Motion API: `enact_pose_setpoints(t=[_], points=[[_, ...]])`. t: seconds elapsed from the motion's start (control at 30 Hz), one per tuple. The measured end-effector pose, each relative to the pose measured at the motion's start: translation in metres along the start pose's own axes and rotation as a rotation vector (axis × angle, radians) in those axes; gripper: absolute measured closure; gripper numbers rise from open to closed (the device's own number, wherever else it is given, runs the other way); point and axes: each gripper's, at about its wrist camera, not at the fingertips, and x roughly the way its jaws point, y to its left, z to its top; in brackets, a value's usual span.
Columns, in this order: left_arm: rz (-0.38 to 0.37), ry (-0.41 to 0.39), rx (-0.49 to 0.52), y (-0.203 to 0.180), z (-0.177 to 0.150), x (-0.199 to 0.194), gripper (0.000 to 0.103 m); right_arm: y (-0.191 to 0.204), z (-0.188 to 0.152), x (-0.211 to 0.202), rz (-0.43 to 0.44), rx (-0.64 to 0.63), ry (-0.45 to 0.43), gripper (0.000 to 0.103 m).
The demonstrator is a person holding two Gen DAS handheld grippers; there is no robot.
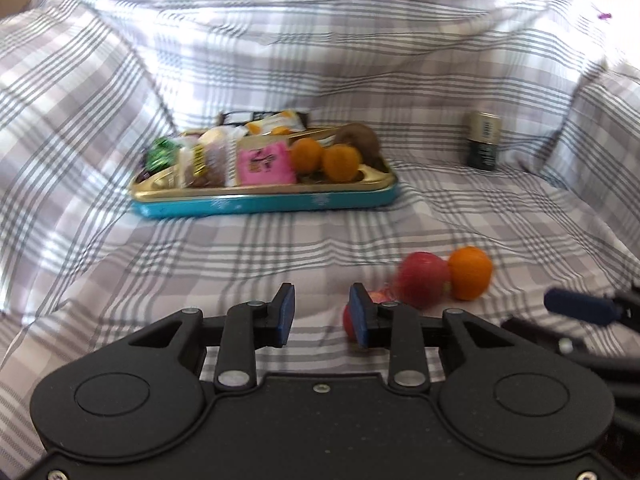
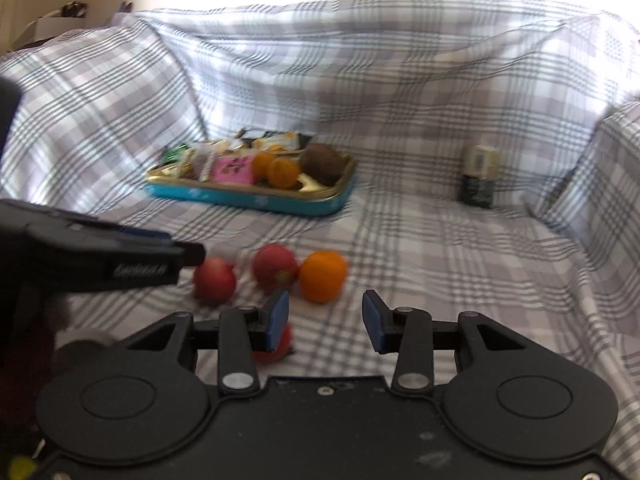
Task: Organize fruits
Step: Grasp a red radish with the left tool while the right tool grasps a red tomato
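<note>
Teal tin tray with snack packets, two oranges, kiwi; both grippers' fingers apart, empty.

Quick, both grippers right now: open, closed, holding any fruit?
Left gripper: open, holding nothing.
Right gripper: open, holding nothing.

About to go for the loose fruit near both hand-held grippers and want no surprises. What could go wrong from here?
1. The red fruits and orange lie bunched on soft, wrinkled cloth; nudging one may roll the others.
2. One red fruit sits half hidden behind the right hand-held gripper finger, easy to knock.
3. The tray already looks crowded, so added fruit might spill.
</note>
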Motion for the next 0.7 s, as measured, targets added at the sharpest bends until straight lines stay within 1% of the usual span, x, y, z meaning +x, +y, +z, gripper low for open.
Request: enact_pose_setpoints(t=[0.1, 0.2, 0.33, 0.43, 0.5, 0.53, 0.6, 0.7], points=[[0.008, 0.014, -0.052, 0.01, 0.002, 0.002, 0.063, 0.008, -0.002, 0.001, 0.018, -0.025, 0.022, 0.06], [0.004, 0.008, -0.102, 0.02, 0.003, -0.001, 0.063, 0.017, -0.002, 0.005, 0.036, -0.049, 0.047, 0.06], [-0.007, -0.004, -0.138, 0.028, 0.005, -0.003, 0.063, 0.027, -0.001, 0.014, 0.028, -0.079, 0.083, 0.06], [-0.025, -0.012, -0.142, 0.028, 0.006, -0.006, 0.063, 0.033, -0.001, 0.02, 0.024, -0.086, 0.108, 0.06], [-0.041, -0.024, -0.137, 0.027, 0.006, -0.008, 0.063, 0.037, -0.002, 0.023, 0.014, -0.1, 0.118, 0.062], [-0.049, -0.03, -0.132, 0.026, 0.006, -0.01, 0.063, 0.038, -0.003, 0.024, 0.006, -0.108, 0.117, 0.063], [-0.064, -0.043, -0.116, 0.023, 0.006, -0.013, 0.063, 0.041, -0.005, 0.022, -0.006, -0.127, 0.107, 0.071], [-0.096, -0.054, -0.079, 0.017, 0.005, -0.016, 0.063, 0.037, -0.007, 0.018, -0.021, -0.129, 0.097, 0.071]])
